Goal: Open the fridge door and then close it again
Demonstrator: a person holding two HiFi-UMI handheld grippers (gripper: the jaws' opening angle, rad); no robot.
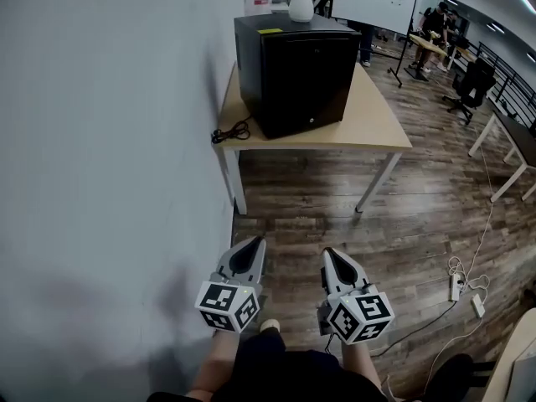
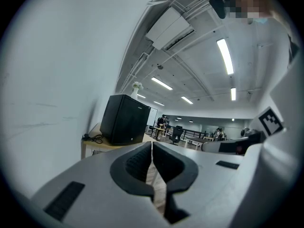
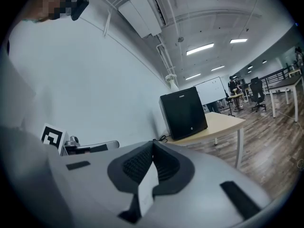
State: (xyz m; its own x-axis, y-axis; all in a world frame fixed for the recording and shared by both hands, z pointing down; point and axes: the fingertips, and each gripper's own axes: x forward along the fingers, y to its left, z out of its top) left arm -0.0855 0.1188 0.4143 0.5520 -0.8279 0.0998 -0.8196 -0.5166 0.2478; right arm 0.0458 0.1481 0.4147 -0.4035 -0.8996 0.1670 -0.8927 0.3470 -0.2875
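A small black fridge [image 1: 295, 71] stands on a light wooden table [image 1: 381, 124] against the wall, its door closed. It also shows as the black fridge [image 2: 123, 119] in the left gripper view and the black fridge [image 3: 184, 113] in the right gripper view. My left gripper [image 1: 253, 243] and right gripper [image 1: 331, 255] hang side by side over the wood floor, well short of the table. Both point toward the fridge with jaws shut and nothing between them. The left gripper [image 2: 152, 144] and right gripper [image 3: 152, 144] tips meet in their own views.
A white vase [image 1: 301, 2] sits on top of the fridge. A black cable [image 1: 230, 132] lies coiled at the table's left edge by the wall [image 1: 109, 141]. A power strip with white cords [image 1: 459, 285] lies on the floor at right. Desks, chairs and people are far behind.
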